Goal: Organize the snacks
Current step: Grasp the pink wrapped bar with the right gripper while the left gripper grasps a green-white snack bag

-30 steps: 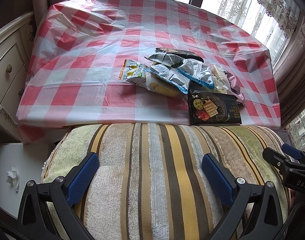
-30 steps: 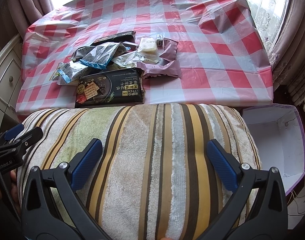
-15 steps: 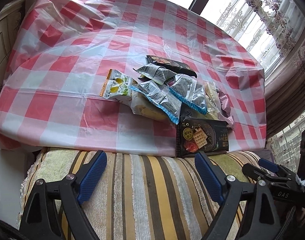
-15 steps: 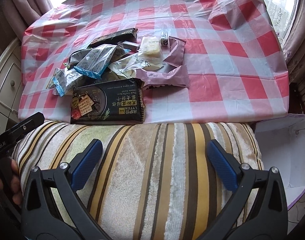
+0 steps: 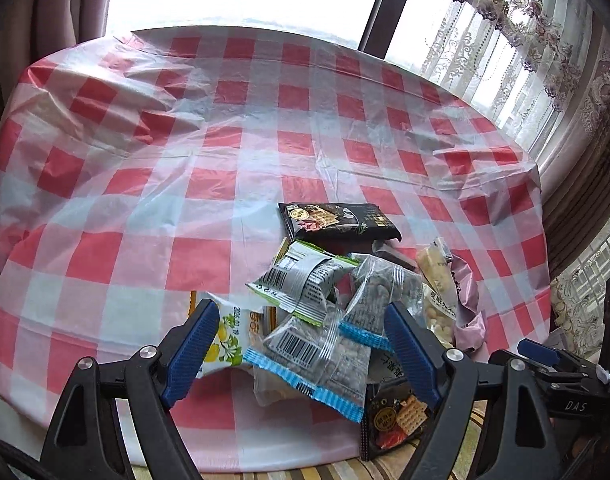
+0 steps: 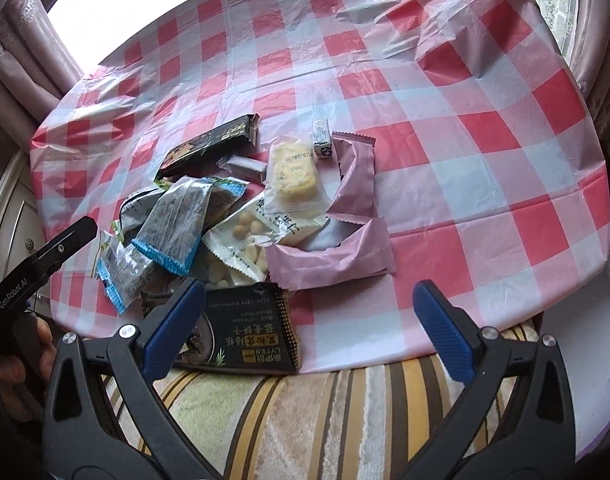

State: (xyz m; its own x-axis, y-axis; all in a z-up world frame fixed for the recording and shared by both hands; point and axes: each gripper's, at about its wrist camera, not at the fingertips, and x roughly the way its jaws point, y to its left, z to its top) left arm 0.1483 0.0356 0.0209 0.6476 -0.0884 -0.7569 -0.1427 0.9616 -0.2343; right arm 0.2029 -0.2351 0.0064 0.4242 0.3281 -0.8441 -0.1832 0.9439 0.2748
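A heap of snack packets (image 5: 337,312) was seen lying near the front edge of the tabletop (image 5: 185,152), which was covered by a red-and-white checked plastic cloth. In the left wrist view the left gripper (image 5: 301,348) was held over the near side of the heap. Its jaws had just been closing a little but were left well apart, and nothing was pressed between the fingers (image 5: 193,348). A clear packet with blue edging (image 5: 317,356) and a lemon-printed packet (image 5: 225,340) were framed between them.

In the right wrist view the right gripper (image 6: 309,328) was held wide and empty above the tabletop's front edge. A large black cracker pack (image 6: 245,332) lay just past its left finger, a crumpled pink wrapper (image 6: 345,240) sat further in, and a striped cushion (image 6: 325,412) was seen beneath.

No packet had yet been lifted, so the step in hand was judged to be the approach to a first pick. A purple-edged container was only glimpsed at the right margin, and its contents could not be told.

For the next move, one packet would have to be singled out from the overlapping pile. The left fingers would need to be lowered and closed on a loose edge, so that neighbouring slippery bags were not dragged along.
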